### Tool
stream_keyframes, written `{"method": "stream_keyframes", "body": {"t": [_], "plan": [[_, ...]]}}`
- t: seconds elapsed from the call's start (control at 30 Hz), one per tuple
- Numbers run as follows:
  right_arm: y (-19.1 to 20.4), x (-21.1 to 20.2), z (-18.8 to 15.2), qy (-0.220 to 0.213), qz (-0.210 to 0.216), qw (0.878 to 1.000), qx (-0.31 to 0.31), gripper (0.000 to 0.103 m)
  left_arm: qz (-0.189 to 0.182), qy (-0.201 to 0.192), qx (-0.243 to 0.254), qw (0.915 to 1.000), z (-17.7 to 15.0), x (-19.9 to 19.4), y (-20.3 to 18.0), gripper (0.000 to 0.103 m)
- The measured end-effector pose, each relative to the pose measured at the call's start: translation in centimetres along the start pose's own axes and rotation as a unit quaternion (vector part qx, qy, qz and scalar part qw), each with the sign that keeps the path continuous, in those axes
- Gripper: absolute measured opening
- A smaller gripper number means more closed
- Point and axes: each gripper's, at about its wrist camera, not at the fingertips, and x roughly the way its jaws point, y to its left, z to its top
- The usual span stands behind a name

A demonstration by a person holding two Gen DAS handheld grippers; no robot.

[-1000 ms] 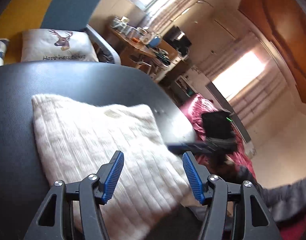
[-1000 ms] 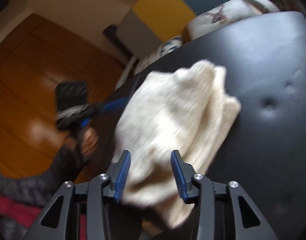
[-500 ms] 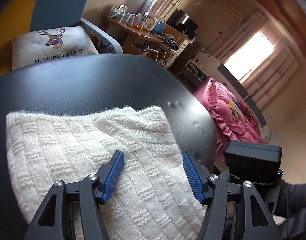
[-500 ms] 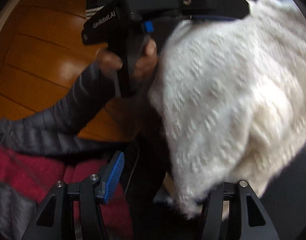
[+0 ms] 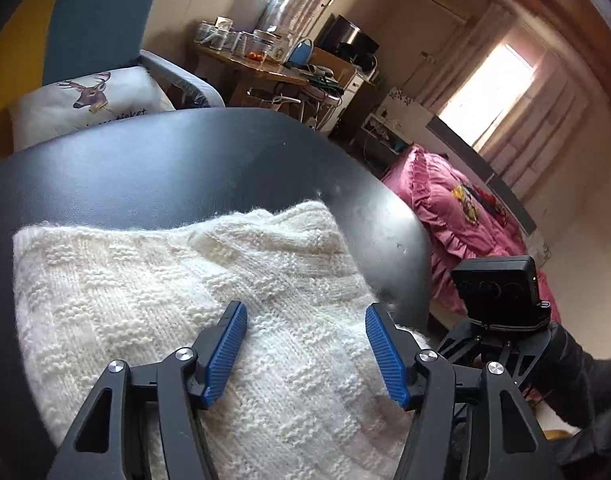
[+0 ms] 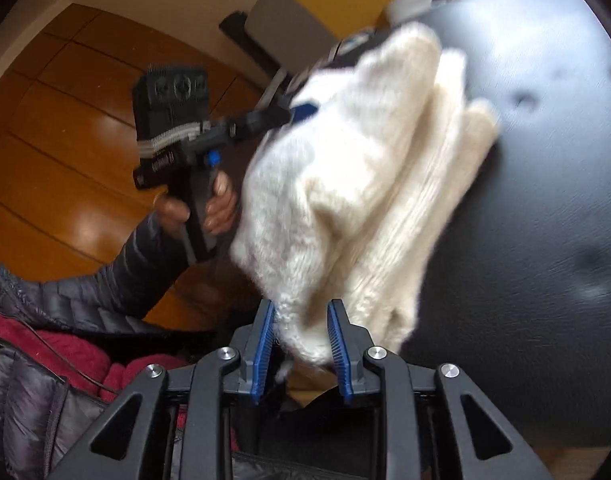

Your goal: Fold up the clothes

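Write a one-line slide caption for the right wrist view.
Right gripper closing on the near edge of a folded white knit sweater on a black table, left gripper at its far side.

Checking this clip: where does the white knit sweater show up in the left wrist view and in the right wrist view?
Left wrist: the sweater fills the lower left and centre, lying on the black table, under the open left gripper.
Right wrist: the sweater runs from centre to upper right, its near edge between the closing jaws of the right gripper.
Shared landmark: the black table under it.
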Motion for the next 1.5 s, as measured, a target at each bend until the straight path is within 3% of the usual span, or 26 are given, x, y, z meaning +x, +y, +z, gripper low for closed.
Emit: {"method": "stream_keyframes", "body": {"t": [0.1, 0.33, 0.37, 0.43, 0.47, 0.53, 0.6, 0.73, 0.93, 1.07, 1.13, 1.17, 1.23, 1.3, 1.5], "plan": [[2.3, -2.6, 1.3, -0.059, -0.066, 0.996, -0.033, 0.029, 0.012, -0.024, -0.003, 0.9996, -0.6, -1.8, -0.3, 0.063], [2.9, 0.7, 6.1, -0.117, -0.171, 0.977, -0.054, 0.029, 0.085, -0.06, 0.003, 0.9946, -3.8, -4.6, -1.3, 0.069], [2.6, 1.6, 6.5, -0.109, -0.188, 0.974, -0.061, 0.029, 0.094, -0.065, 0.004, 0.9935, -4.2, -4.8, -1.5, 0.072], [1.4, 4.0, 6.7, -0.052, -0.26, 0.963, -0.057, 0.025, 0.125, -0.067, 0.005, 0.9899, -5.1, -4.7, -1.9, 0.085], [0.9, 4.9, 6.2, -0.033, -0.275, 0.958, -0.066, 0.024, 0.148, -0.061, 0.011, 0.987, -5.7, -4.3, -2.1, 0.085], [0.3, 4.3, 5.1, -0.059, -0.276, 0.955, -0.092, 0.024, 0.19, -0.049, 0.029, 0.9802, -6.8, -2.7, -2.4, 0.085], [-0.3, 3.9, 4.8, -0.074, -0.273, 0.956, -0.082, 0.024, 0.243, -0.048, 0.057, 0.9671, -8.0, -1.0, -3.1, 0.085], [-0.1, 3.9, 4.1, -0.085, -0.286, 0.95, -0.089, 0.024, 0.281, -0.051, 0.057, 0.9567, -8.0, 0.7, -3.6, 0.096], [-0.3, 4.2, 3.8, -0.074, -0.325, 0.936, -0.108, 0.026, 0.273, -0.072, 0.041, 0.9585, -7.2, -0.8, -4.0, 0.096], [-2.9, 2.8, 3.4, -0.089, -0.322, 0.941, -0.049, 0.067, 0.288, -0.049, 0.037, 0.9555, -6.9, -0.6, -3.4, 0.096], [-4.0, 2.0, 3.0, -0.101, -0.3, 0.948, -0.009, 0.077, 0.293, -0.039, 0.041, 0.9544, -7.3, 0.1, -3.1, 0.097], [-4.5, 1.5, 2.8, -0.108, -0.289, 0.951, 0.011, 0.077, 0.291, -0.044, 0.042, 0.9548, -7.5, 0.2, -3.2, 0.098], [-2.7, 0.5, 2.7, -0.136, -0.313, 0.94, -0.005, 0.076, 0.286, -0.054, 0.035, 0.9561, -7.5, -0.1, -3.1, 0.098], [0.3, -0.4, 2.6, -0.154, -0.331, 0.929, -0.061, 0.074, 0.271, -0.081, 0.018, 0.9591, -7.3, -1.5, -3.3, 0.098], [5.4, 1.0, 3.4, -0.114, -0.285, 0.936, -0.174, 0.074, 0.239, -0.116, -0.006, 0.964, -6.9, -5.2, -2.1, 0.098]]}}
